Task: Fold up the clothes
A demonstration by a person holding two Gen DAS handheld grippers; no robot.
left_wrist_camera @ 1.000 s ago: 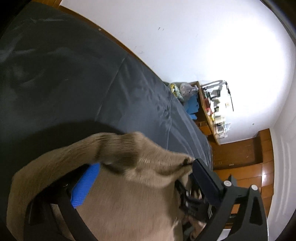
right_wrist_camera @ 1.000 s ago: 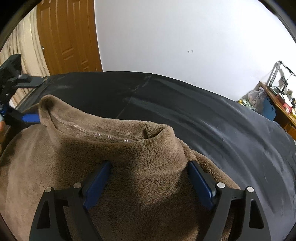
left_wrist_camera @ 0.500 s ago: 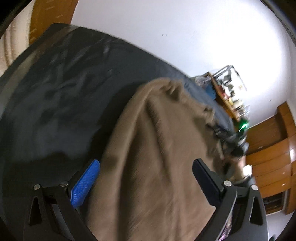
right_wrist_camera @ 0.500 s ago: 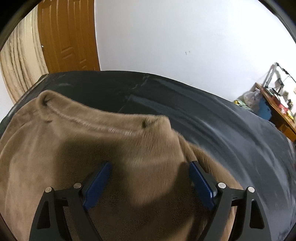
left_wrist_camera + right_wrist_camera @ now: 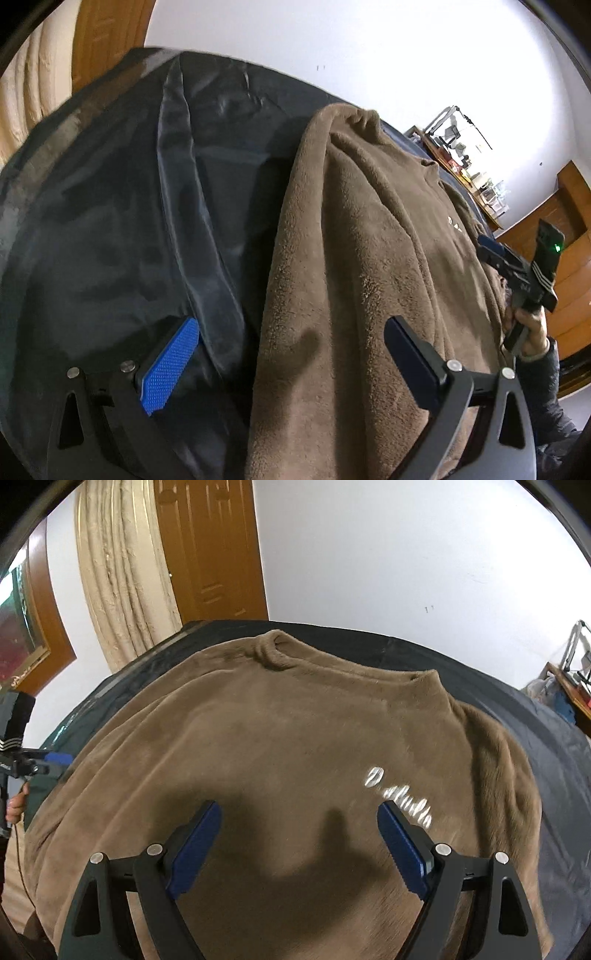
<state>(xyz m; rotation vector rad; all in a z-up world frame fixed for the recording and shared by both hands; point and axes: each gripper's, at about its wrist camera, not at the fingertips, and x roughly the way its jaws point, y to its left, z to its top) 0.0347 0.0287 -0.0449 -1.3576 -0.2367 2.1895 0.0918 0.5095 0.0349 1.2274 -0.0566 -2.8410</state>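
While the brown fleece sweater [image 5: 295,738] lies spread over the dark bed cover [image 5: 129,221], the left gripper [image 5: 291,354] and the right gripper [image 5: 299,834] hover above it, jaws released, grasping nothing.

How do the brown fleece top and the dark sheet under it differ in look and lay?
The brown fleece top is plush and matte; the dark sheet is smooth with a slight sheen. The top carries white lettering and a collar; the sheet is plain. The top covers only part of the sheet, which extends beyond it. Both lie spread out.
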